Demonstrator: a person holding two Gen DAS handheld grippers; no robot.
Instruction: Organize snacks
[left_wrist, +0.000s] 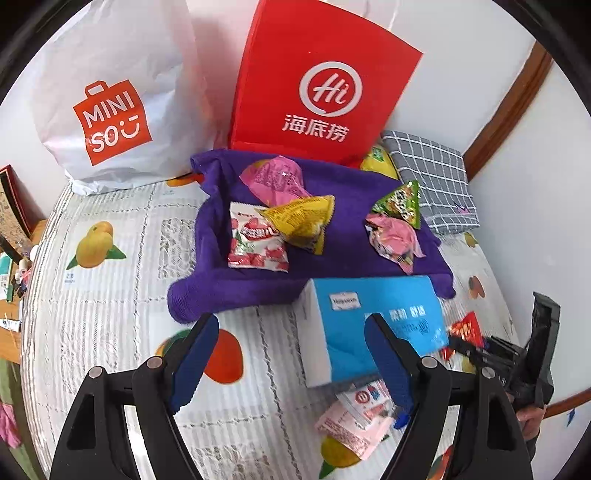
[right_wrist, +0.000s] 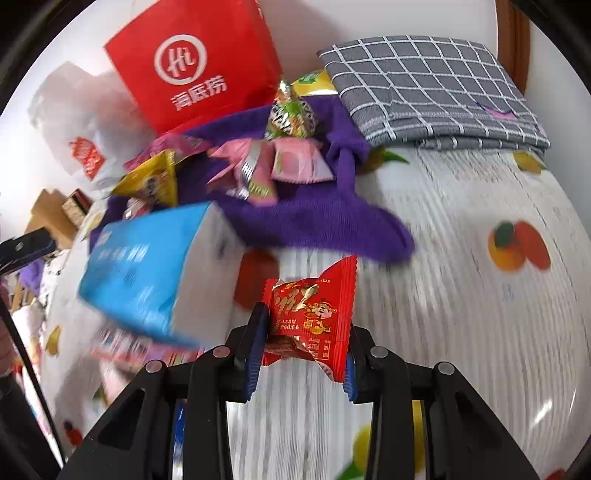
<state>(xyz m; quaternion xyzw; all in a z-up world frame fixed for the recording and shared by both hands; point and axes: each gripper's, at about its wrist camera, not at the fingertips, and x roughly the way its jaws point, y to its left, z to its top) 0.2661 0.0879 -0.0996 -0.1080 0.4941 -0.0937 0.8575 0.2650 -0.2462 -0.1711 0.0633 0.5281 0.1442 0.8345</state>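
My right gripper (right_wrist: 304, 332) is shut on a red snack packet (right_wrist: 314, 302) with gold print, held above the fruit-print tablecloth (right_wrist: 461, 295). In the left wrist view the same red snack packet (left_wrist: 466, 328) shows at the right, beside a blue tissue box (left_wrist: 369, 295). My left gripper (left_wrist: 291, 354) stands open over the cloth with nothing between its fingers. Behind the box lies a purple cloth tray (left_wrist: 343, 266) holding a strawberry packet (left_wrist: 256, 240), a yellow packet (left_wrist: 299, 221), a pink packet (left_wrist: 273, 177), a green triangular packet (left_wrist: 400, 203) and a crumpled pink one (left_wrist: 395, 236). A pink-and-white packet (left_wrist: 354, 421) lies near my right finger.
A white Miniso bag (left_wrist: 110, 103) and a red paper bag (left_wrist: 317, 81) stand against the wall behind the tray. A folded grey checked cloth (left_wrist: 432, 181) lies at the back right. Clutter sits off the table's left edge (left_wrist: 14, 266).
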